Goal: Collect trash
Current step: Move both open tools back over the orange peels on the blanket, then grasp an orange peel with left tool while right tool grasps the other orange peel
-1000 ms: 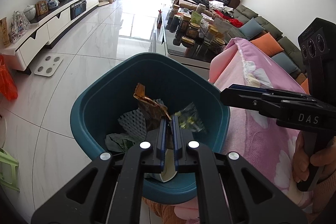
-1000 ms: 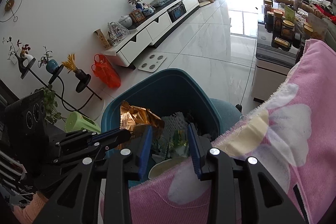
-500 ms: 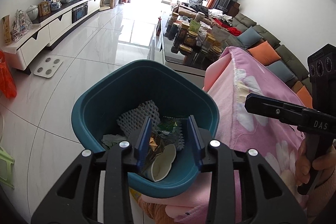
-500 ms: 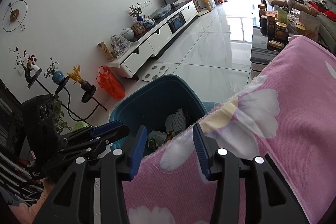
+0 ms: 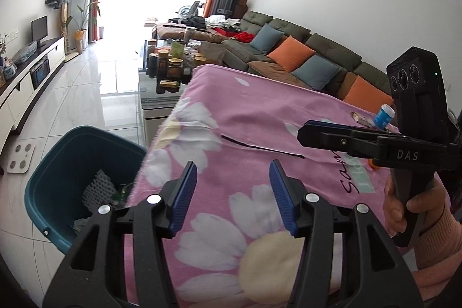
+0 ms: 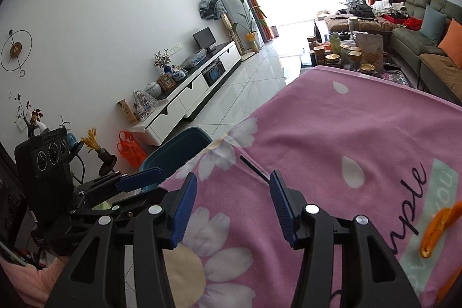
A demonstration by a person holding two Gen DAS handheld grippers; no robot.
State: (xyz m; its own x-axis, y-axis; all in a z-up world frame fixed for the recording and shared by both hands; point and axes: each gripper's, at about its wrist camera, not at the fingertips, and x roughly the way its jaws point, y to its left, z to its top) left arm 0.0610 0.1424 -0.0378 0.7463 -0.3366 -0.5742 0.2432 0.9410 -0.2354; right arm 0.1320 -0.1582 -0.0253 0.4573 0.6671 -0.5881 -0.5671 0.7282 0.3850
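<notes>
beside the pink blanket [image 5: 260, 117] stands a teal bin [image 5: 57, 163].

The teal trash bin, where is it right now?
In the left wrist view the teal trash bin stands on the tiled floor at lower left, against the edge of the pink flowered blanket; the right wrist view shows only its rim beyond that edge.

Orange peel [image 6: 439, 224] on pink blanket [image 6: 346, 134]
</notes>
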